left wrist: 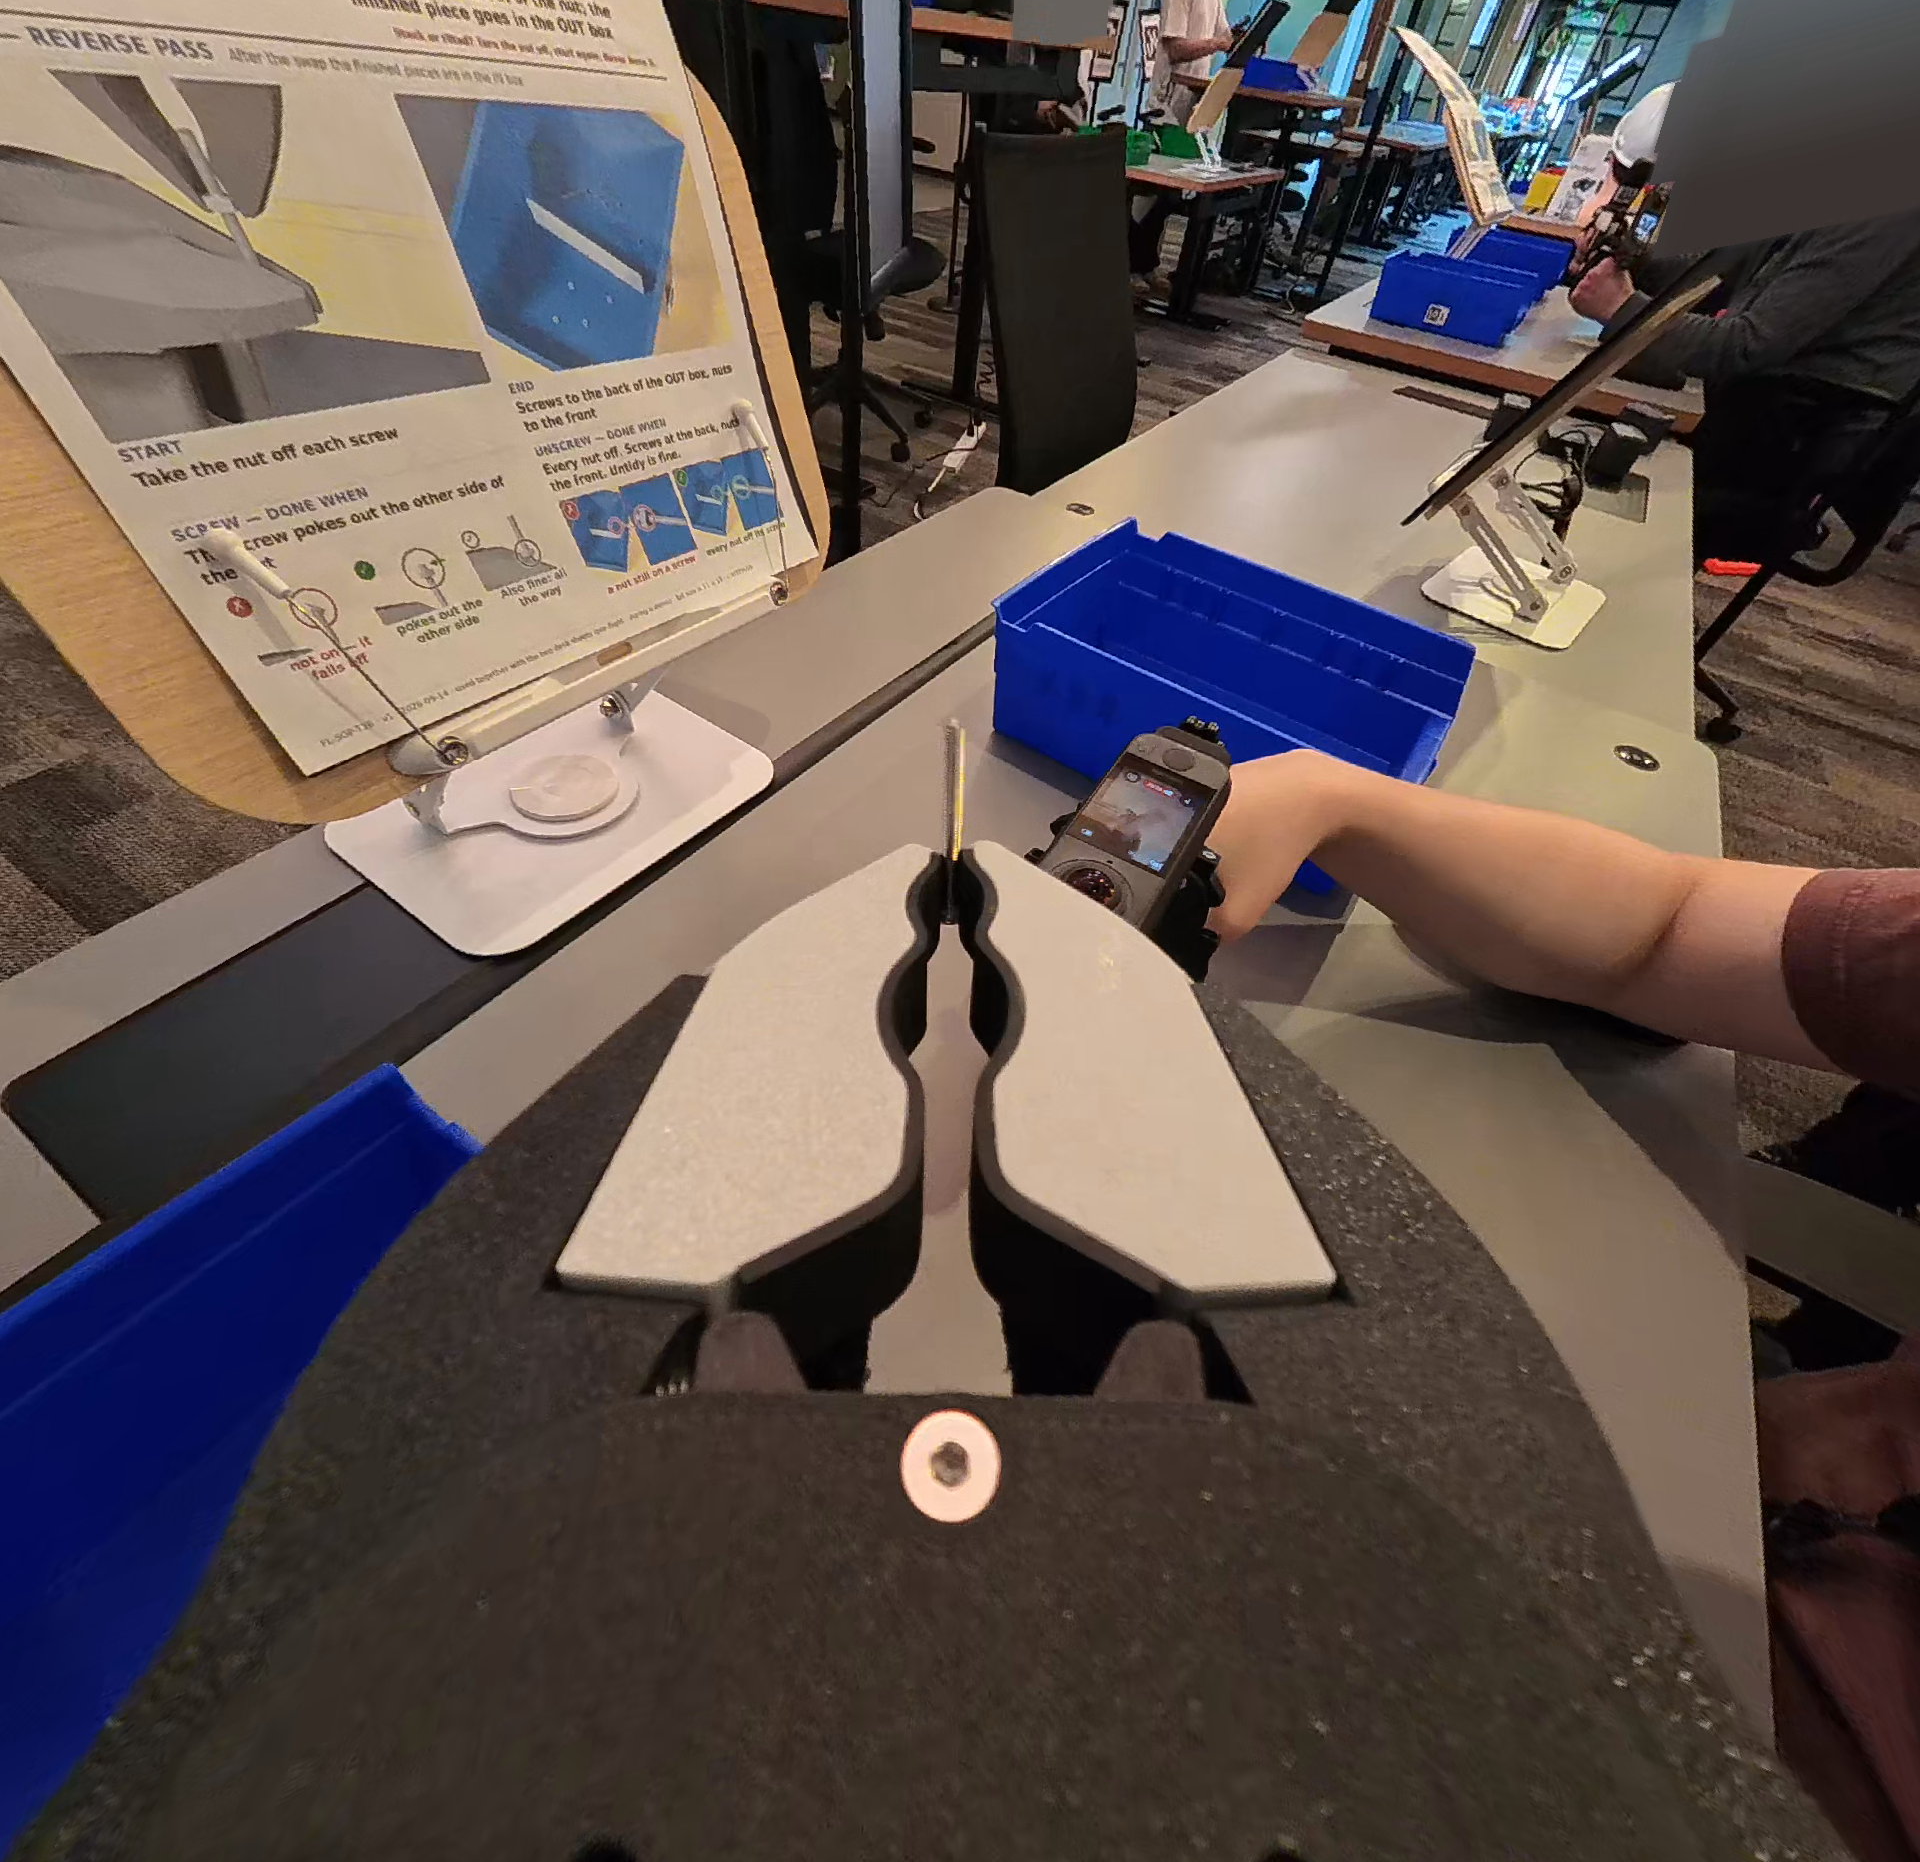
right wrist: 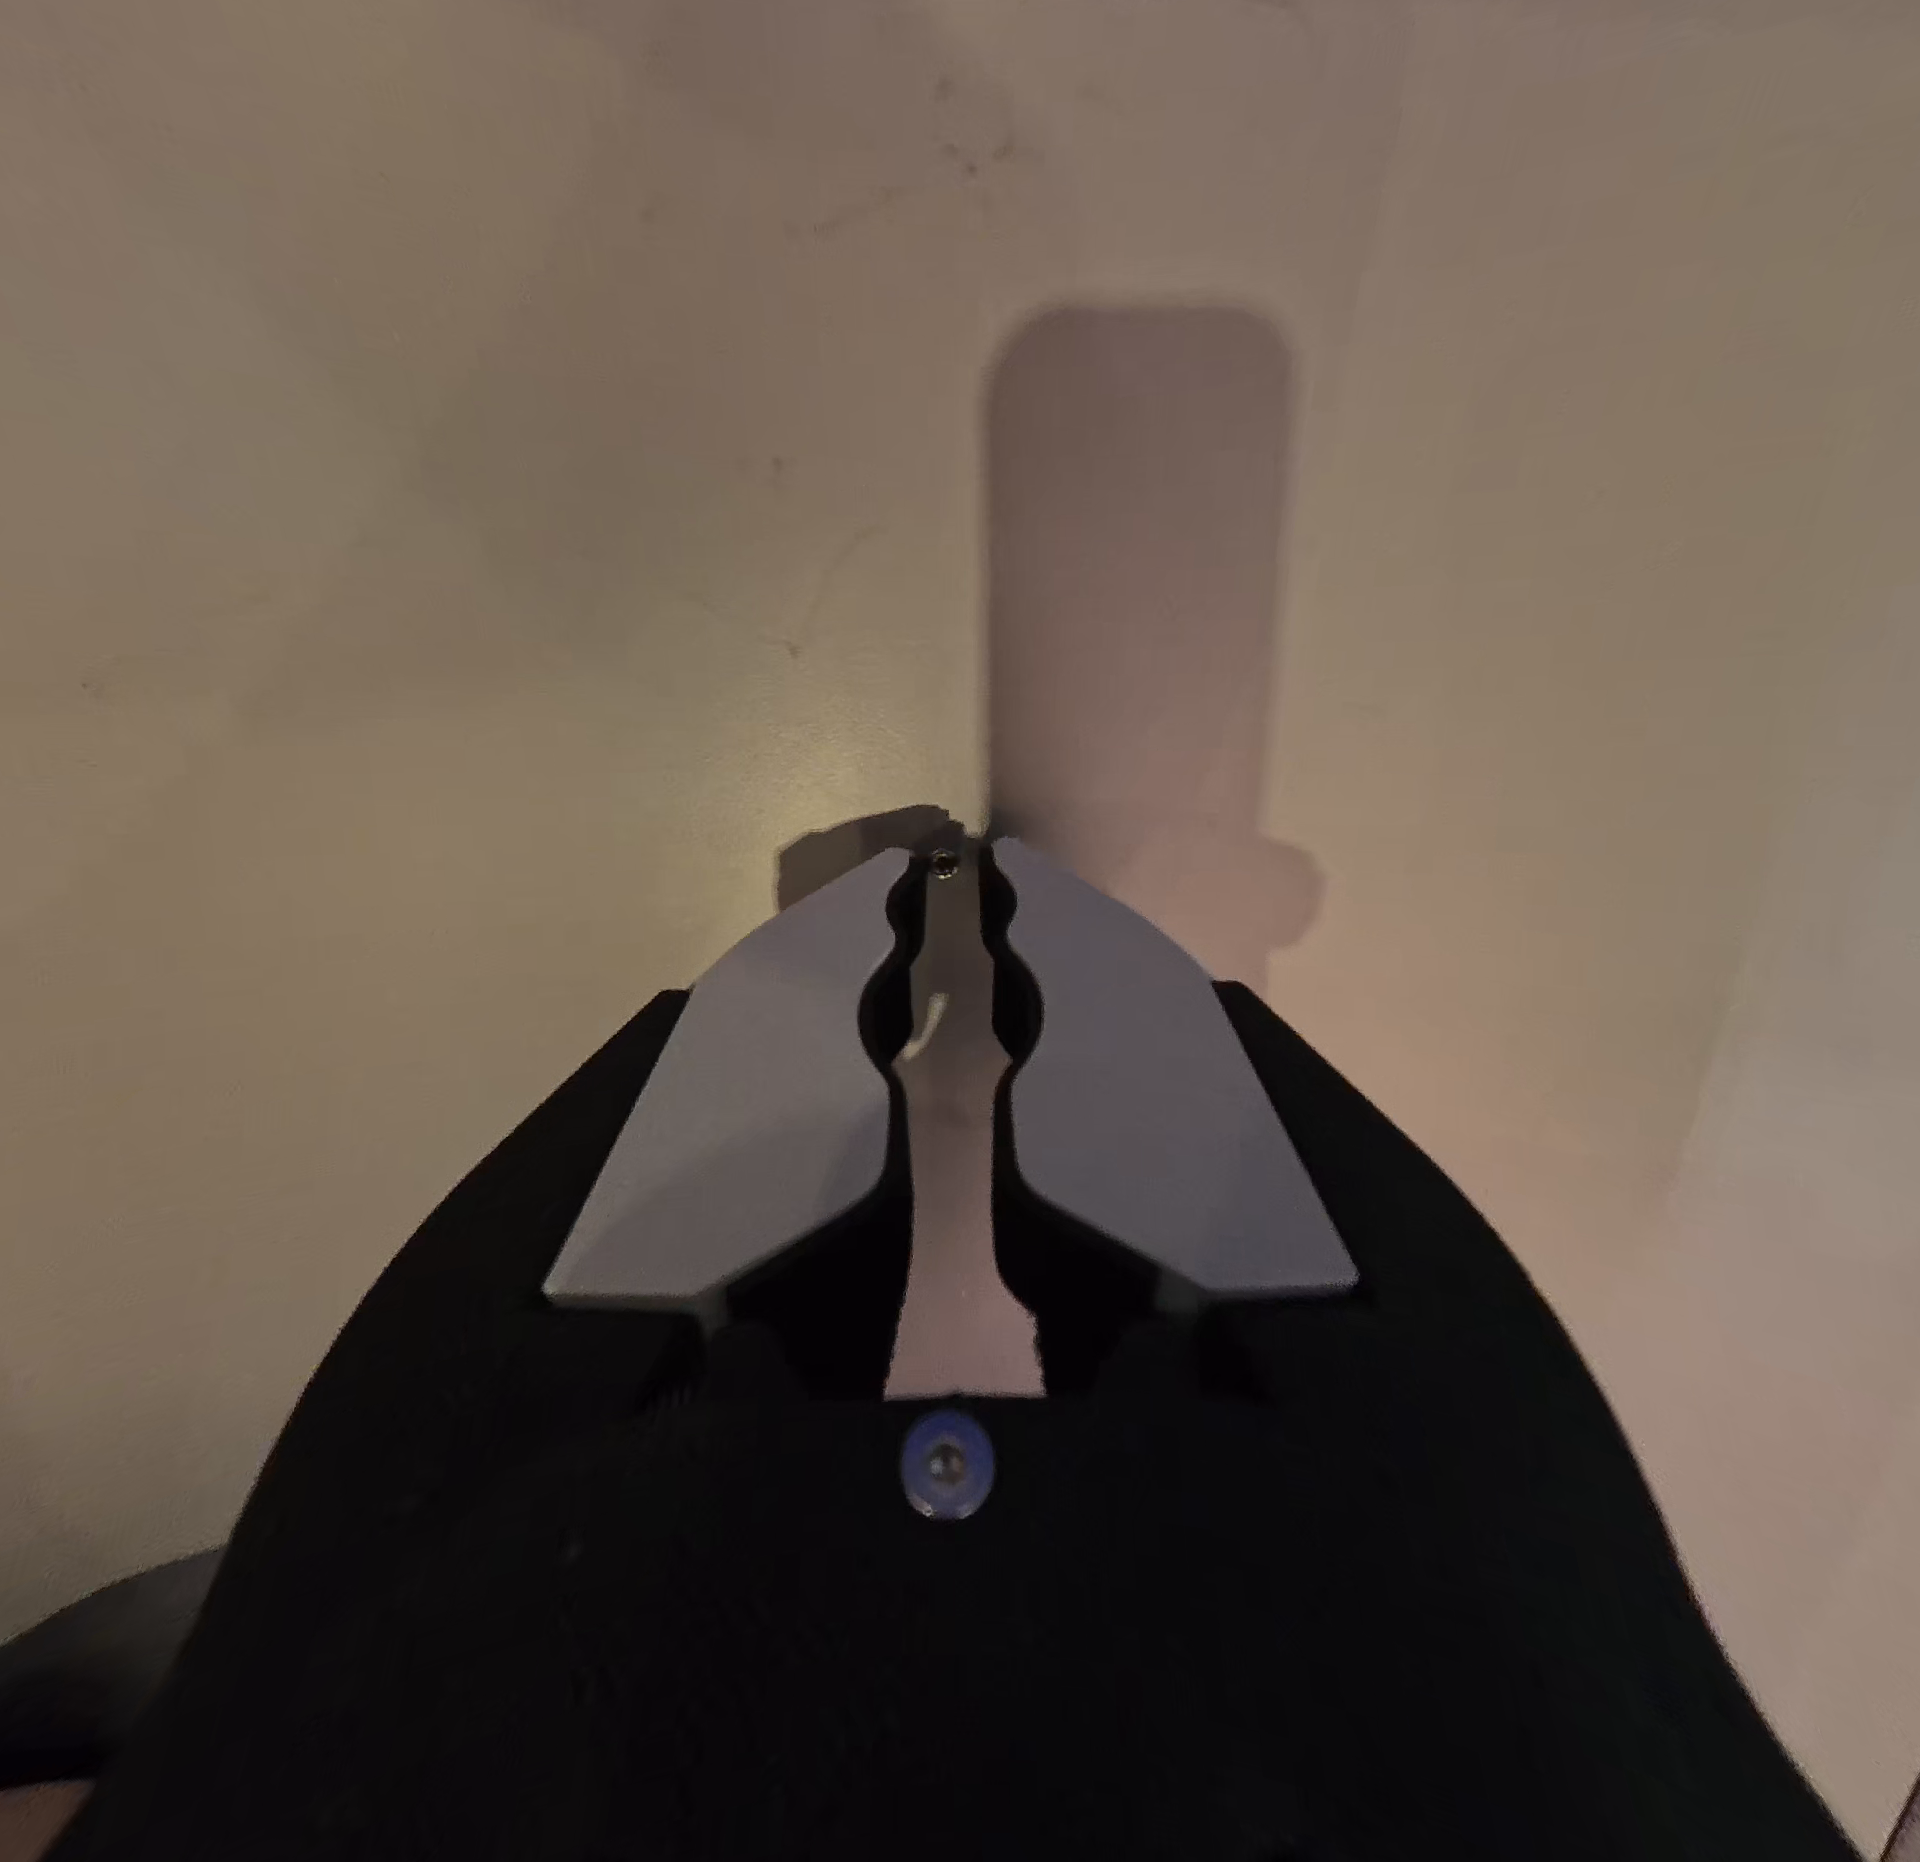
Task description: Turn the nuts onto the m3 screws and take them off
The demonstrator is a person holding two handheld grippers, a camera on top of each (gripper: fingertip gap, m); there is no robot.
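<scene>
Left wrist view: left tongs (left wrist: 951, 856) pinch a screw (left wrist: 953, 789) upright; slack grip would tilt it. Right tongs (right wrist: 958, 856) clamp a nut (right wrist: 942, 860) near the surface (right wrist: 416, 462); it could drop.

Left views desk (left wrist: 1299, 441); right hugs tabletop.

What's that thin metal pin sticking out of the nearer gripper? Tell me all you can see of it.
It is a long, slim screw, silvery metal with a fine thread and a yellowish glint along one side. It stands nearly upright, its lower end pinched between the tips of the left gripper, which is shut on it. No nut shows on the exposed length. Nothing else touches it.
</scene>
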